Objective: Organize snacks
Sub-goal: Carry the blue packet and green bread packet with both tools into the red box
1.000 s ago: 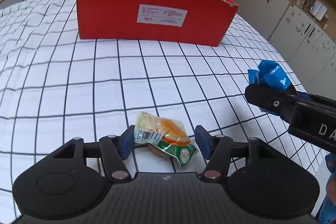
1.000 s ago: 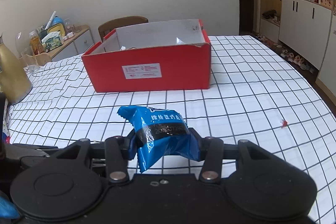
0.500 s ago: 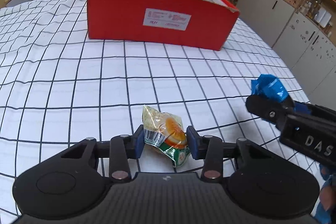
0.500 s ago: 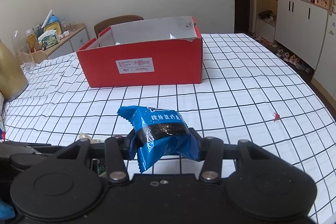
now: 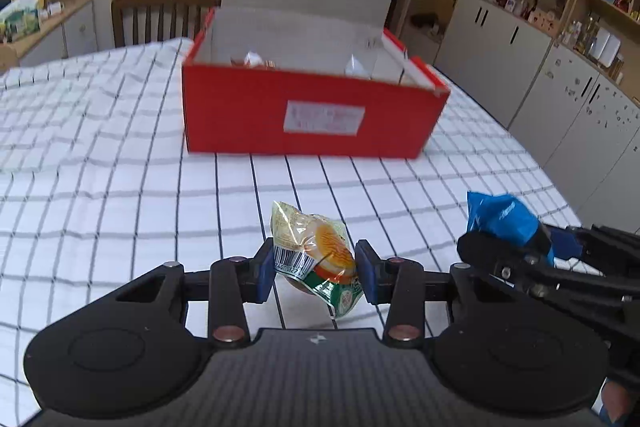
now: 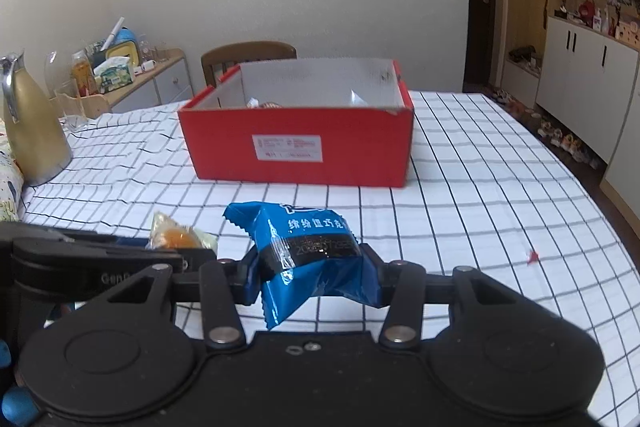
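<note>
Snack packets in transit to the red box

Snack packets are held one per gripper, both raised off the checked tablecloth [image 6: 480, 187]. My left gripper [image 5: 315, 269] is clamped on the clear-and-green snack packet [image 5: 316, 257], its blue pads pressing the wrapper from both sides just above the barcode. My right gripper [image 6: 312, 277] is clamped on the blue snack packet [image 6: 308, 251], pinched across its dark band, with the crimped end hanging below the fingers.

Step in hand, as I judge it: carry. Both packets are lifted; neither is stowed yet.

Destination: the red box [image 6: 296, 143], open-topped, standing further along the table, well apart from both grippers. At least one wrapped item already lies inside near the left rear corner; the rest of the floor is hidden by the front wall.

Next move calls for:
- Advance each gripper past the front wall, above the rim.
- Keep the two grippers apart; they sit side by side now.
- Release over a bare part of the box floor.
</note>
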A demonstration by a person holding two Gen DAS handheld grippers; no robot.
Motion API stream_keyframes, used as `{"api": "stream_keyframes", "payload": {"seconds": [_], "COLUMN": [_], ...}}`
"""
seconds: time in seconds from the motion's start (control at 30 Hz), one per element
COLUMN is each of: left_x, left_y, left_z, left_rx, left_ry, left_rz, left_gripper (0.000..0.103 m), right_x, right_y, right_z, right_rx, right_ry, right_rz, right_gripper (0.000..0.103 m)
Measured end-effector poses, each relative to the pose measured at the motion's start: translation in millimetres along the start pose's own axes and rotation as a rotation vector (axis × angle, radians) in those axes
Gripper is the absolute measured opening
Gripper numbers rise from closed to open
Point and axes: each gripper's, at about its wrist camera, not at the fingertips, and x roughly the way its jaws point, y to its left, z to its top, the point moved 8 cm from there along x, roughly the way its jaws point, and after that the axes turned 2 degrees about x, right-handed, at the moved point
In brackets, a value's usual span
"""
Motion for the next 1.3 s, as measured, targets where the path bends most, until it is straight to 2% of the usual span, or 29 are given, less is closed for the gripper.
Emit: {"api": "stream_keyframes", "payload": {"seconds": [0.63, 1.03, 1.3], "left_x": [-14.8, -2.2, 23.7], "left_y": [12.4, 27.4, 36.6], "left_z": [103.3, 162.5, 184.9], "left_rx": [0.043, 0.033, 0.019], "left_ry": [-0.125, -0.165, -0.166], "left_rz": [0.030, 0.067, 0.069], "left_gripper": [0.041, 0.041, 0.041], "right_x": [-1.7, 24.2, 58.2], "right_y": [21.4, 25.6, 10.1], "right_z": [86.4, 135.4, 153.1], "right_rx": [-0.055, -0.083, -0.070], "right_ry": [-0.127, -0.165, -0.154], "right_rz": [0.004, -0.031, -0.086], "right_gripper": [0.046, 0.047, 0.047]}}
